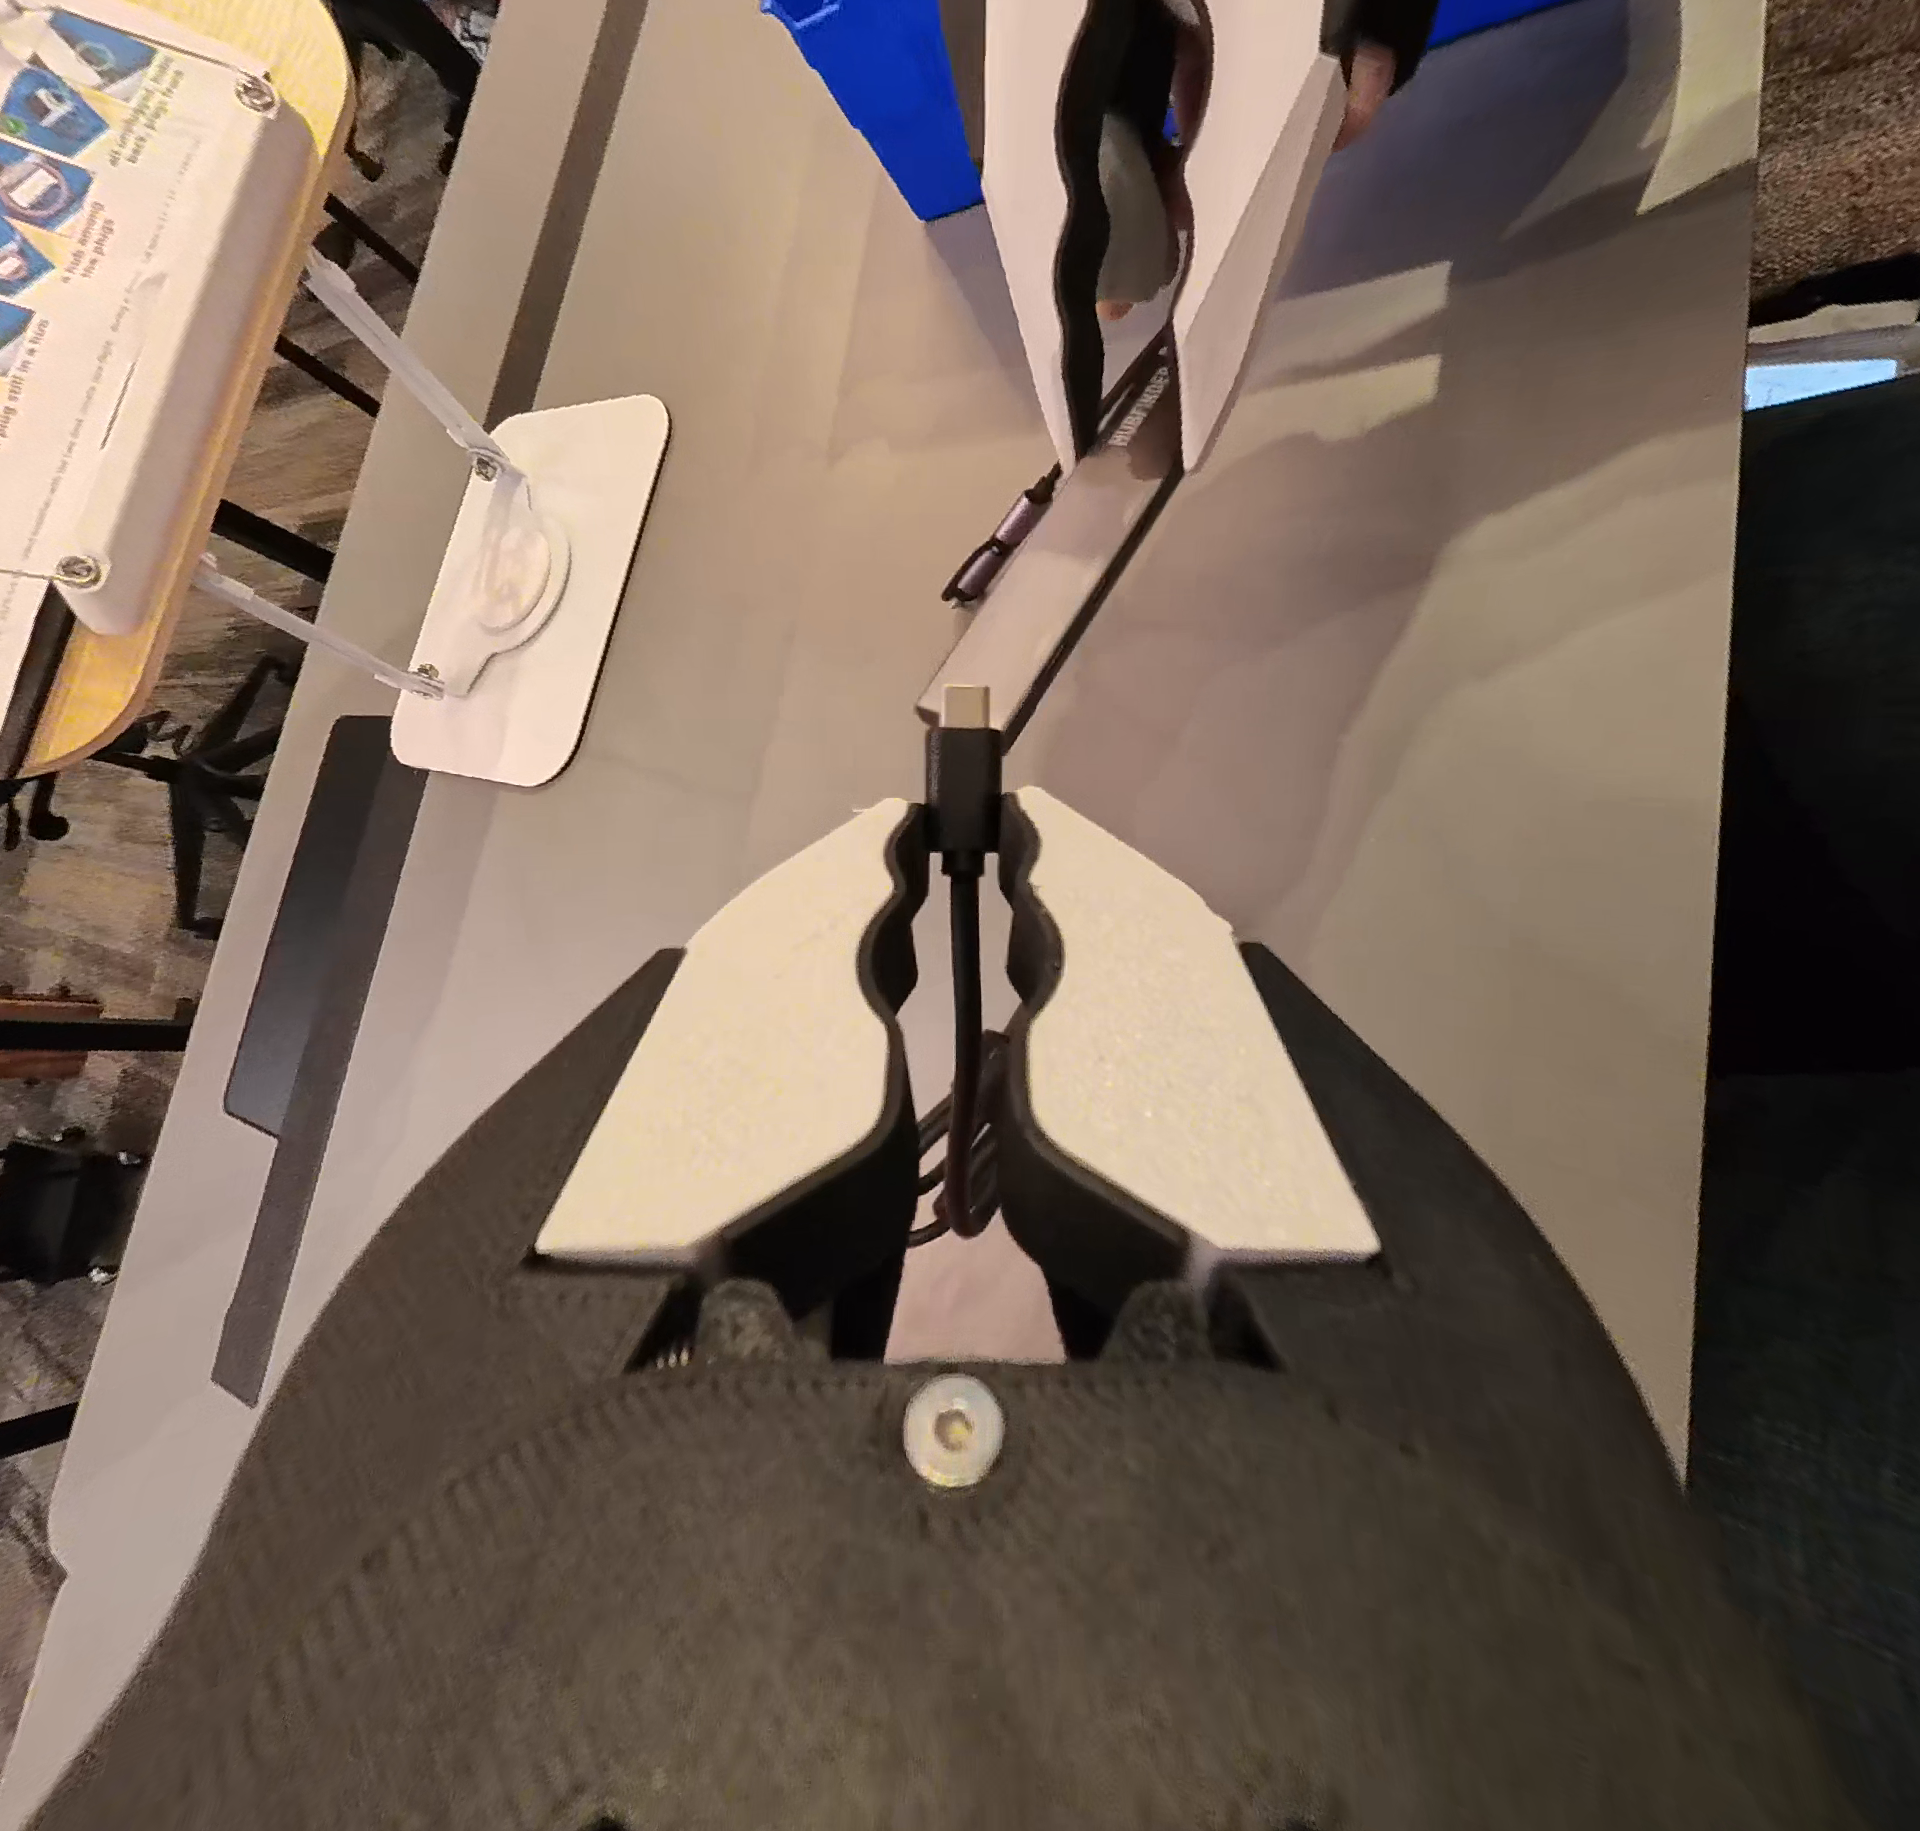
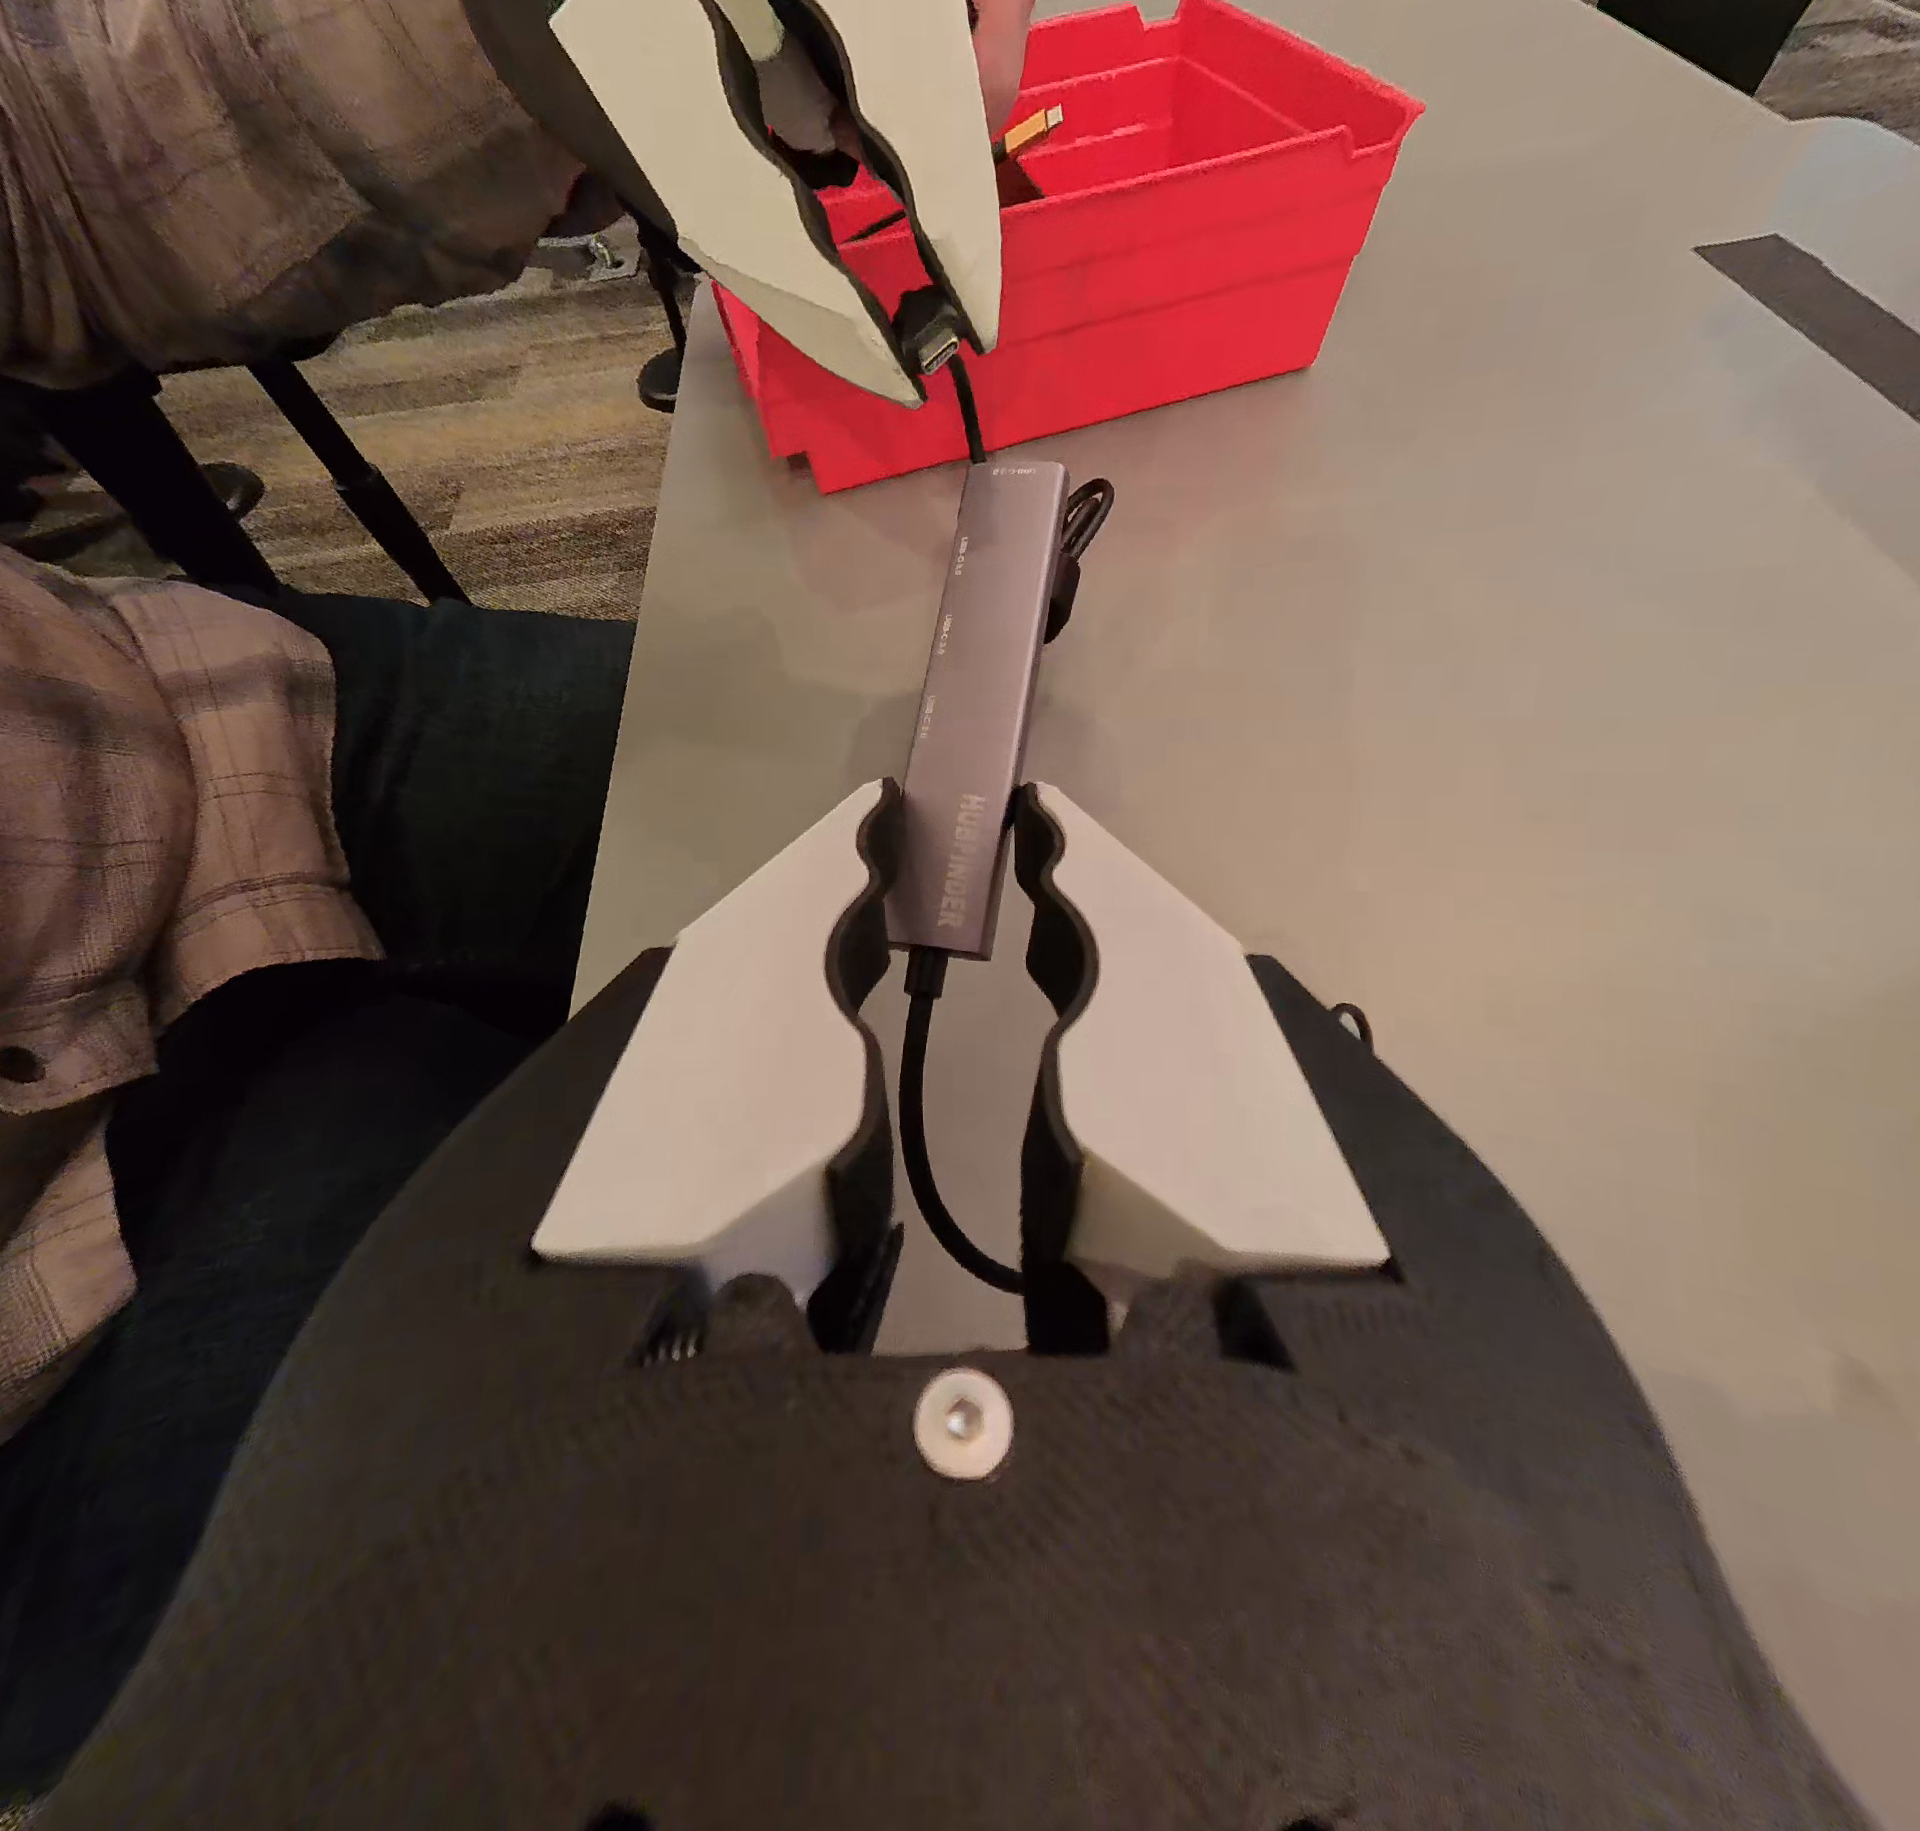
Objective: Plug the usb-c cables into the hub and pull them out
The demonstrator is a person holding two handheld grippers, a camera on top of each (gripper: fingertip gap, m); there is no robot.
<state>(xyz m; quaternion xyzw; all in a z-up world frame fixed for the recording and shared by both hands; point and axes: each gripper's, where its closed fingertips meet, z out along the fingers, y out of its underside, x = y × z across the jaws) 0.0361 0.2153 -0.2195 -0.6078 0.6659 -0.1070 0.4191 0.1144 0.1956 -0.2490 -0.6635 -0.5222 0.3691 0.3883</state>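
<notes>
A slim grey hub (image 2: 977, 659) lies on the grey table (image 2: 1455, 846) near its left edge. My right gripper (image 2: 954, 805) is shut on the hub's near end, one finger on each long side; the hub's own black cord (image 2: 914, 1106) runs back between the fingers. My left gripper (image 1: 964, 805) is shut on a black USB-C plug (image 1: 966, 758). The plug's metal tip points at the hub's end (image 1: 966, 680) and sits just short of it. In the right wrist view the left gripper (image 2: 925, 358) holds the plug (image 2: 928, 347) above the hub's far end. A purple-grey connector (image 1: 1000, 529) sits at the hub's side.
A red bin (image 2: 1143, 254) stands just behind the hub, with an orange-tipped cable (image 2: 1029, 131) inside. A blue bin (image 1: 862, 67) stands at the other end of the table. A white sign stand (image 1: 530, 586) is on the table's left. A person's plaid sleeve (image 2: 208, 119) is beside the table edge. My right fingertips sit around 9 cm from my left ones.
</notes>
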